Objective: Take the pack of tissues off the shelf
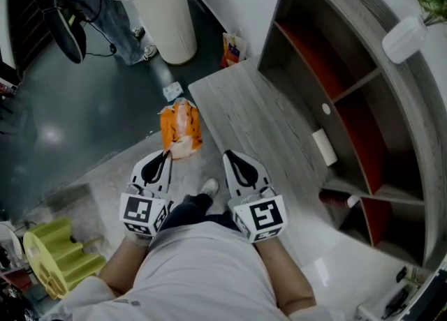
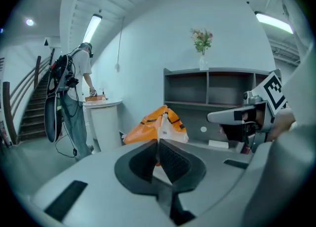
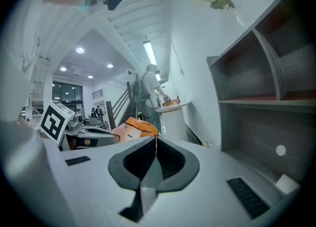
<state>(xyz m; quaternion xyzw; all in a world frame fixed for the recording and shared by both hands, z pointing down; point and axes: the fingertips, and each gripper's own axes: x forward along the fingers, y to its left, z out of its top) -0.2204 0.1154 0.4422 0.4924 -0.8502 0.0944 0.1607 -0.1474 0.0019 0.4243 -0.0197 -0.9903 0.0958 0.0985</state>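
Tissue pack [image 1: 324, 146] sitting untouched on the shelf [image 1: 416, 114]
The 2 tools, left gripper [image 1: 166, 154] and right gripper [image 1: 229, 154], are pinched closed on nothing.

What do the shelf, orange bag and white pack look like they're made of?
Shelf: wood-look board, likely laminate. It has a matte grey grain pattern and red back panels.
Bag: probably thin plastic film. It is crinkled, slightly glossy, and orange and white.
Pack: smooth white wrap. It is too small to tell plastic from paper.
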